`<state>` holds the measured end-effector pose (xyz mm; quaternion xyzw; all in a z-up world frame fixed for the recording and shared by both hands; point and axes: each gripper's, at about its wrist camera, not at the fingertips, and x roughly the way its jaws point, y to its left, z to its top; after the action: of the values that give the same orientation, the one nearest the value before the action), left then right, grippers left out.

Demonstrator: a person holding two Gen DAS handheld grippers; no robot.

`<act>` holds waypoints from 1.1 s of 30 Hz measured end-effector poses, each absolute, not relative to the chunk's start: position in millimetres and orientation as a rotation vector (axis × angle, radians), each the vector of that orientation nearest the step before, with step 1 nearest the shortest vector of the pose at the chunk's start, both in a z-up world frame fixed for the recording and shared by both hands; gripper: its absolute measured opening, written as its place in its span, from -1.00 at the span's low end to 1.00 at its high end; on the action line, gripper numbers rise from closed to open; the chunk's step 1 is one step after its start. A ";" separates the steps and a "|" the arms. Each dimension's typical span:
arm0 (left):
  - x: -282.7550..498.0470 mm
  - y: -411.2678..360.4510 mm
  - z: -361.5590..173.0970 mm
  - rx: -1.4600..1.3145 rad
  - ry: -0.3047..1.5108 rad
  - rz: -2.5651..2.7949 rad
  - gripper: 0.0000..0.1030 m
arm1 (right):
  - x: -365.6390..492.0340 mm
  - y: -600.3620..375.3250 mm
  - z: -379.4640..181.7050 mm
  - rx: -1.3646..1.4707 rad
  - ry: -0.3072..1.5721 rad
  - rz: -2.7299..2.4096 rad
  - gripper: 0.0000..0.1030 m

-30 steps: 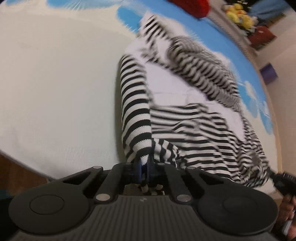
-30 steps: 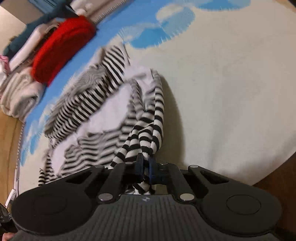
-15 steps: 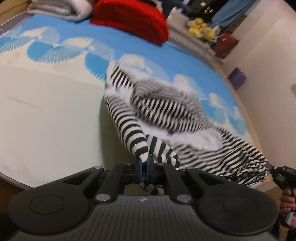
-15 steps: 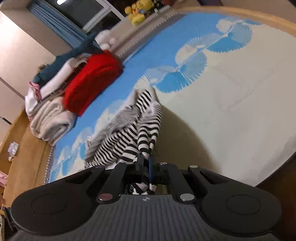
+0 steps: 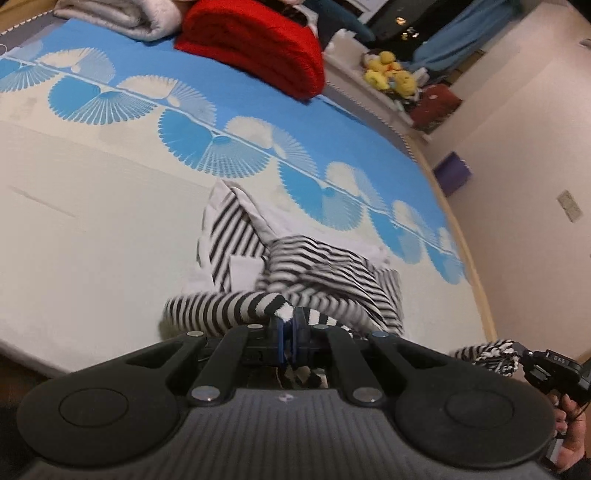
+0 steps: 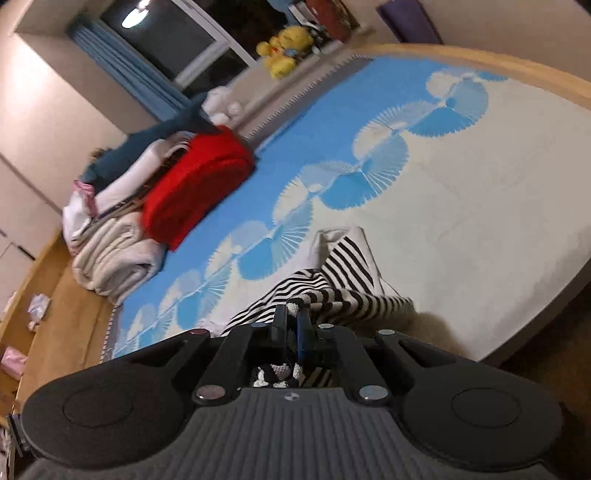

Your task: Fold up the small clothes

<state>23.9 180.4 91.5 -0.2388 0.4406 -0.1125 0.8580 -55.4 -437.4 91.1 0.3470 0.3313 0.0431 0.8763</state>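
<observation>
A black-and-white striped small garment (image 5: 317, 266) lies bunched on the cream and blue patterned bed cover (image 5: 92, 221). My left gripper (image 5: 287, 320) is shut on a striped edge of it, near the bed's front edge. My right gripper (image 6: 291, 314) is shut on another striped edge (image 6: 343, 295) and also shows at the right of the left wrist view (image 5: 517, 350), holding striped cloth. The garment (image 6: 332, 273) hangs between both grippers, its far part resting on the cover.
A folded red blanket (image 5: 255, 44) and folded grey-white blankets (image 5: 122, 14) lie at the far side of the bed. Yellow plush toys (image 5: 388, 74) sit on a ledge beyond. The bed's wooden rim (image 5: 476, 280) runs along the right. A purple box (image 5: 452, 173) stands by the wall.
Both grippers have lifted and pulled back towards the bed's front edge with the garment held. The garment has gathered closer and more of the far bed shows.
</observation>
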 end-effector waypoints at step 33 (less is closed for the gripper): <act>262.1 164.6 -56.9 -0.074 1.072 -0.188 0.31 | 244.1 -381.8 -59.0 0.164 0.833 0.144 0.06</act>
<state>262.1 164.6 -56.9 -0.0354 0.5096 -0.0894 0.8550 244.1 -381.8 -59.0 0.0794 0.4037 0.0696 0.9088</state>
